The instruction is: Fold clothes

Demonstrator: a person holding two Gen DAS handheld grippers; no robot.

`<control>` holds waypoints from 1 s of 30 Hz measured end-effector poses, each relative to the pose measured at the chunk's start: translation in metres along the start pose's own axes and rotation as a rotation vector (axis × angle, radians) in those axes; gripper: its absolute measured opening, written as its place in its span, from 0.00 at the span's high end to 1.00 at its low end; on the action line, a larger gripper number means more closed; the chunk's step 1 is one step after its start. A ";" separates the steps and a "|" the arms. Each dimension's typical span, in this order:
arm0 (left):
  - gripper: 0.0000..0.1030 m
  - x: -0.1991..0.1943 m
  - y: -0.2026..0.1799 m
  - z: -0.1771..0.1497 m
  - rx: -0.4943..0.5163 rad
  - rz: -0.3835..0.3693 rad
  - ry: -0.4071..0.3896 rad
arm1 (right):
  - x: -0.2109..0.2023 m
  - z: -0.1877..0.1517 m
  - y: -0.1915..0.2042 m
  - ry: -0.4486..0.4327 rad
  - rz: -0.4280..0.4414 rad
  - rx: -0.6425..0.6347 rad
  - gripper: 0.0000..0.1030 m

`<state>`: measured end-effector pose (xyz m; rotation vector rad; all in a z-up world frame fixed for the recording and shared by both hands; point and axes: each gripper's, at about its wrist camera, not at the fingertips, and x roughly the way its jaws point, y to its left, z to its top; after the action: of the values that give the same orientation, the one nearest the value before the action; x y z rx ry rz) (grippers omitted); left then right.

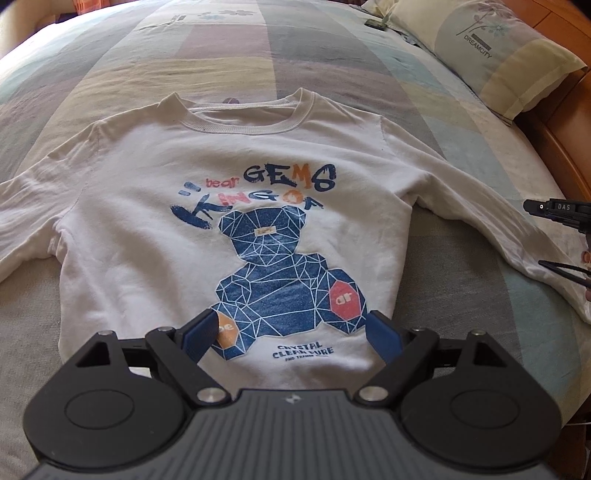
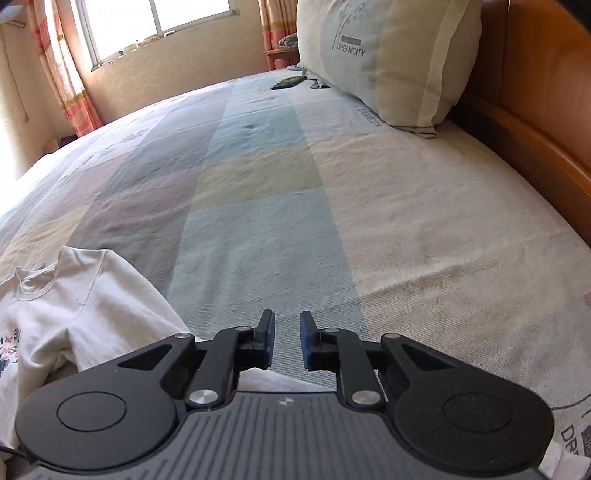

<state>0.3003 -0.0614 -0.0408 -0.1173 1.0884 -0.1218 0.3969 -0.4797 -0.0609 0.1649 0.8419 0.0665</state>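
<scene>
Both grippers are hanging over the bed and neither is pinching anything. Left gripper is spread wide, its blue pads standing well apart above the lower hem of the sweatshirt, one pad over each lower corner of the bear print. I am looking straight up the sweatshirt from its hem: it is lying flat and face up on the patchwork bedspread, collar pointing away from me, both sleeves stretched outward and nothing folded yet. Its right sleeve is running toward the edge of the view, where a black part of my right gripper is showing just above the cuff; I cannot tell from there whether they are touching. Right gripper is partly open, a narrow gap standing between its pads, with bare bedspread in that gap. White sleeve cloth is lying under and beside its body, and the shoulder and collar of the sweatshirt are bunching a little at the lower left of that view. A pillow is leaning against the wooden headboard at the far right, a small dark flat thing is lying near it, and a window with curtains is lighting the far wall.
</scene>
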 end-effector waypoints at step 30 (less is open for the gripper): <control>0.16 -0.003 0.007 -0.017 -0.069 0.029 -0.002 | 0.014 -0.039 0.061 0.039 0.144 -0.390 0.79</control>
<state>0.2839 -0.0541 -0.0470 -0.1635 1.0917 -0.0577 0.3773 -0.4135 -0.0863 -0.1437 0.8390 0.3670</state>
